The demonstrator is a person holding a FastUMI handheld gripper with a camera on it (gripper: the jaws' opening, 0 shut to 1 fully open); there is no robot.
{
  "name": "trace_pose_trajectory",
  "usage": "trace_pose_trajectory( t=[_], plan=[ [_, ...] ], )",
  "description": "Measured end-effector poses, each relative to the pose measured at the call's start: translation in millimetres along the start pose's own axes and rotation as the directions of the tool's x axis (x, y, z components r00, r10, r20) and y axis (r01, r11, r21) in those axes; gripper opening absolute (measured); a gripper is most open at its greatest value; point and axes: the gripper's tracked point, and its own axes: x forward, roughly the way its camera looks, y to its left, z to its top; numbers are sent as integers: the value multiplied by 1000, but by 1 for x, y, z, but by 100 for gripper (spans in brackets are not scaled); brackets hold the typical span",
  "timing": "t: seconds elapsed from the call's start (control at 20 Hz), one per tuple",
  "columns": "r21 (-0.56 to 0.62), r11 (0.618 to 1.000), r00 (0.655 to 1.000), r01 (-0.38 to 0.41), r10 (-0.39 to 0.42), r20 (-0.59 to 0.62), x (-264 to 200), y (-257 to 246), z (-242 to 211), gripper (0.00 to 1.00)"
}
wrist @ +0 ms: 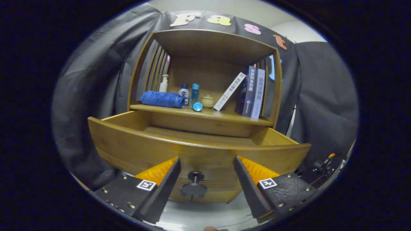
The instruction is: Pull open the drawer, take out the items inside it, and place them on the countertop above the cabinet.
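Standing wide apart, the fingers (165,175) of the gripper (207,175) grasp nothing; the black knob (194,186) sits in the gap between them, touched by neither. That knob is fixed to the front of the drawer (192,150), which is pulled out from the cabinet (205,48) toward the camera. As much of the drawer's wooden floor as shows past its front panel is bare; the part just behind the panel is hidden.

Above the drawer lies the countertop (224,116), a shelf under the cabinet's arched top. On it, from the drawer's left end to its right, are a rolled blue towel (163,98), a pump bottle (164,84) behind the towel, a small dark-capped bottle (184,91), a tall blue bottle (194,93), a blue round lid (197,106) lying near the shelf's front edge, and a small pale jar (207,100). Further right a white book (230,91) leans against upright dark books (253,93).
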Motion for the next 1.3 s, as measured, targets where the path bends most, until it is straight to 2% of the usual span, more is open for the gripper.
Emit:
trace_pose_trajectory(
  t=[0.15, 0.35, 0.6, 1.3],
  plan=[
    [-29, 1000, 999, 7, -6, 43, 5, 2, 0, 97],
    [29, 999, 998, 23, -24, 55, 13, -2, 3, 97],
    [49, 998, 998, 45, -48, 48, 51, -7, 21, 96],
    [-92, 992, 993, 81, -72, 98, 142, 6, 40, 97]
  ],
)
